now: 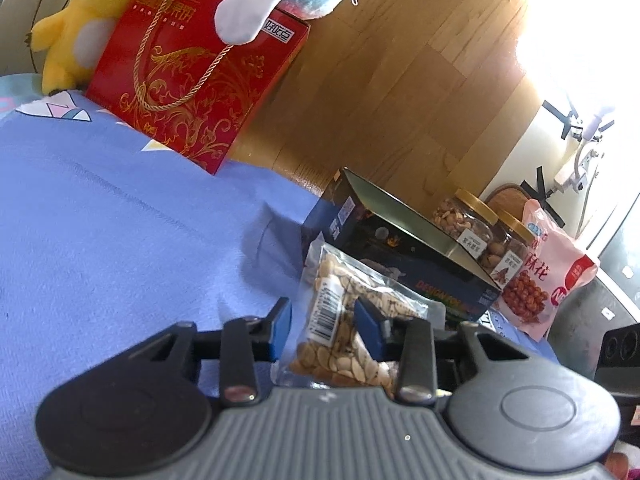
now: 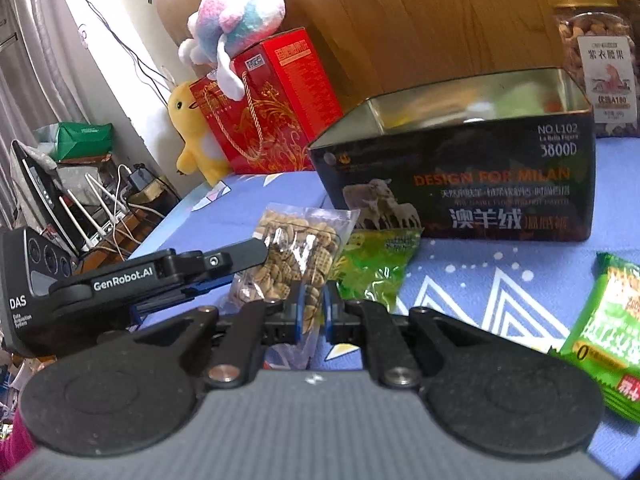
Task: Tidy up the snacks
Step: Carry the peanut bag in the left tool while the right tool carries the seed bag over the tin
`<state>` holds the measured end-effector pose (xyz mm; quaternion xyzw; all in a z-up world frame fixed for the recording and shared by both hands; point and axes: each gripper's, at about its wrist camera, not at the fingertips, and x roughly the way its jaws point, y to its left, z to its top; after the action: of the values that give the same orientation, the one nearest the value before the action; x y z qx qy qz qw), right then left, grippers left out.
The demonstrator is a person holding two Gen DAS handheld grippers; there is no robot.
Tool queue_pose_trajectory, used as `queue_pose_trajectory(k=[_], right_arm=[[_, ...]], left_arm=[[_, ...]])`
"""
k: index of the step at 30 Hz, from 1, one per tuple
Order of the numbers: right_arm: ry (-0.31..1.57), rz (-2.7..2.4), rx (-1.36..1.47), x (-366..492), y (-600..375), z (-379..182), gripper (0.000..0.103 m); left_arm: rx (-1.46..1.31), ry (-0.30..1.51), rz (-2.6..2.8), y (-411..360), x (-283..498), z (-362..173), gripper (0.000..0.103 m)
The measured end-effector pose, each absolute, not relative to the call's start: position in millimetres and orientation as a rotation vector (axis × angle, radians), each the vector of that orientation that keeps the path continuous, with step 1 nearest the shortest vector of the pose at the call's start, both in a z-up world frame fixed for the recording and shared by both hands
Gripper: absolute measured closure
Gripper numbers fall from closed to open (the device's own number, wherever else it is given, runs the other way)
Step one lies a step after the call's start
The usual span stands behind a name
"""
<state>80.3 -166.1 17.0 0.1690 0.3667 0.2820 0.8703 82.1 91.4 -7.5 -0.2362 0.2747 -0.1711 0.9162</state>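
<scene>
A clear bag of seeds [image 1: 344, 320] lies between the blue pads of my left gripper [image 1: 324, 326], whose jaws stand wide apart around it. In the right wrist view my right gripper [image 2: 311, 310] is shut on the lower edge of a clear bag of small waffle snacks [image 2: 296, 248]. The left gripper [image 2: 168, 272] shows at the left, next to that bag. An open dark tin box [image 2: 472, 168] stands behind on the blue cloth [image 2: 480, 280]; it also shows in the left wrist view [image 1: 400, 240]. A green snack bag [image 2: 376, 264] lies in front of the tin.
Two nut jars [image 1: 468, 216] and a pink snack bag [image 1: 544, 268] stand beyond the tin. A red gift box [image 1: 192, 80] with plush toys [image 1: 68, 32] stands at the far edge. A green packet [image 2: 612, 328] lies at right. The wooden headboard [image 1: 380, 80] is behind.
</scene>
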Motion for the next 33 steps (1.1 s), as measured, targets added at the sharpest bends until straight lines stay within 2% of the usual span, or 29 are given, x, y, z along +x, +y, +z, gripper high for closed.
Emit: queue_pose_trajectory(k=[11, 18, 30, 33], right_arm=[[0.815, 0.584, 0.383, 83.4, -171.4, 6.5, 0.09], [0.848, 0.572, 0.401, 85.6, -173.9, 0.8, 0.088], [0.795, 0.563, 0.345, 79.8, -166.4, 7.9, 0.088], [0.817, 0.558, 0.375, 83.7, -169.7, 2.8, 0.088]], left_arm=[[-0.489, 0.673, -0.347, 87.9, 93.5, -18.1, 0.063], [-0.455, 0.652, -0.353, 82.6, 90.4, -17.3, 0.067], [-0.485, 0.668, -0.33, 89.3, 94.0, -19.5, 0.069], [-0.486, 0.68, -0.339, 88.5, 95.0, -20.5, 0.065]])
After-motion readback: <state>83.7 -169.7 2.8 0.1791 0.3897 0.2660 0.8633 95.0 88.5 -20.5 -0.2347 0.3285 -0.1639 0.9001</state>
